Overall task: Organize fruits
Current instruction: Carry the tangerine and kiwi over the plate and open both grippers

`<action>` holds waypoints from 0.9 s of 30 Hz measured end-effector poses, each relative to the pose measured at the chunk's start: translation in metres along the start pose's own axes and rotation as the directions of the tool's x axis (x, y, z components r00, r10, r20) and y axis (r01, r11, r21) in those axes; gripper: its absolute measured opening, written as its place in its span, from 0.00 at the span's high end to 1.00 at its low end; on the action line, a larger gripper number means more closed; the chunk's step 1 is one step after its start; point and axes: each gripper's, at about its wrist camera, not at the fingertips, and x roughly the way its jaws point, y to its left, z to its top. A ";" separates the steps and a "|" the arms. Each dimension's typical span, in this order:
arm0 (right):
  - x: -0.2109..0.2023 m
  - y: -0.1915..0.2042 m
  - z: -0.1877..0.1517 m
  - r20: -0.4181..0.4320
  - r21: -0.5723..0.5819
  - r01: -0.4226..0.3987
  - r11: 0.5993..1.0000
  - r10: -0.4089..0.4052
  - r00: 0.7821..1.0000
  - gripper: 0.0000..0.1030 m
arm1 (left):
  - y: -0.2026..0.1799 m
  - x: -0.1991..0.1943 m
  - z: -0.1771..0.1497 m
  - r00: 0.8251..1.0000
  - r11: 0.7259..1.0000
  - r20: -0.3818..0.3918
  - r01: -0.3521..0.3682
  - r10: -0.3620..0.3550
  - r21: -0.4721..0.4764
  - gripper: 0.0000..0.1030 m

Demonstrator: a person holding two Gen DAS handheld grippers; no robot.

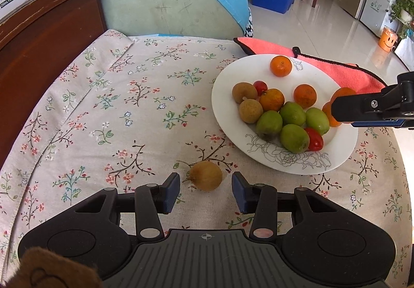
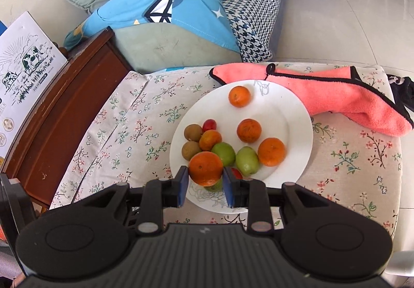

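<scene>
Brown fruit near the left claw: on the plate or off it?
Off. The brown fruit lies on the floral tablecloth, apart from the white plate, between the open left claw fingers, untouched.

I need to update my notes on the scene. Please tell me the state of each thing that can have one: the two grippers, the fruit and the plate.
Right gripper: shut on an orange, held above the plate.
Left gripper: open, fingers either side of a brown fruit on the tablecloth, apart from it.
Plate: upright, holding fruit.
Pink cloth: crumpled behind the plate.
</scene>
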 end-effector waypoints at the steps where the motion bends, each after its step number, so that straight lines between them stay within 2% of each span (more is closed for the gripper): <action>1: -0.001 -0.001 0.001 0.003 0.004 0.000 1.000 0.000 1.000 0.72 | 0.000 0.001 0.000 1.000 1.000 0.000 -0.002 0.002 0.002 0.60; 5: -0.005 -0.007 0.005 0.013 0.022 -0.004 1.000 0.004 1.000 0.72 | -0.002 0.008 -0.001 1.000 1.000 -0.002 -0.013 0.013 0.009 0.69; 12: -0.012 -0.019 0.011 0.037 0.058 0.002 0.998 -0.004 0.999 0.72 | -0.004 0.008 -0.001 1.000 1.000 0.012 -0.007 0.007 0.010 0.71; 18: -0.021 -0.034 0.023 0.074 0.099 0.011 0.995 -0.018 0.997 0.72 | -0.003 -0.008 0.015 0.996 0.997 0.071 0.053 -0.049 -0.054 0.71; 23: -0.021 -0.049 0.034 0.096 0.154 0.008 0.988 -0.023 0.995 0.72 | -0.015 -0.019 0.036 0.981 0.989 0.160 0.125 -0.111 -0.084 0.71; 27: -0.012 -0.057 0.039 0.092 0.201 -0.012 0.980 -0.007 0.996 0.72 | -0.025 -0.011 0.050 0.973 0.982 0.189 0.155 -0.133 -0.104 0.71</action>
